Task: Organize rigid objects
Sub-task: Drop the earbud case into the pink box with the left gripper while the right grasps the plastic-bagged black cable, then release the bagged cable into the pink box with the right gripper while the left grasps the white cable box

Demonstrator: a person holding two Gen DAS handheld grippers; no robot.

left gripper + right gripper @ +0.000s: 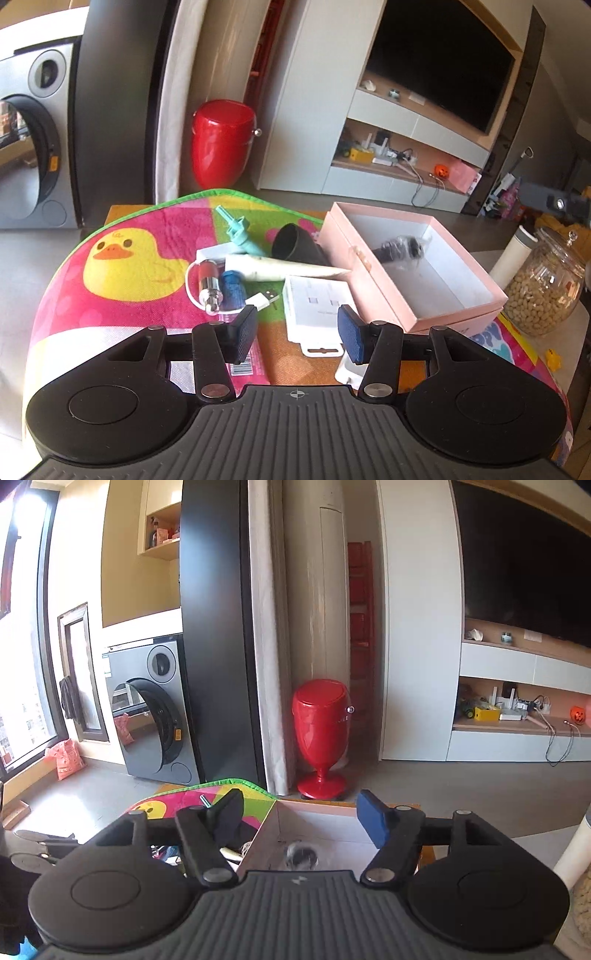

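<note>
Pink box (pixel 436 317) ahead-right of open left claw (pixel 297 334), blurred dark object (pixel 402 248) inside, right claw (pixel 303 821) open above.

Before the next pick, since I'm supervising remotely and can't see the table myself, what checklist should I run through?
1. Left tongs open, holding nothing: ok.
2. Right tongs open: ok.
3. Open pink cardboard box has spare room: ok.
4. Blurred dark object settled in the box: cannot tell.
5. Loose items left on the duck-print mat, such as the cream tube and black cone: ok.
</note>
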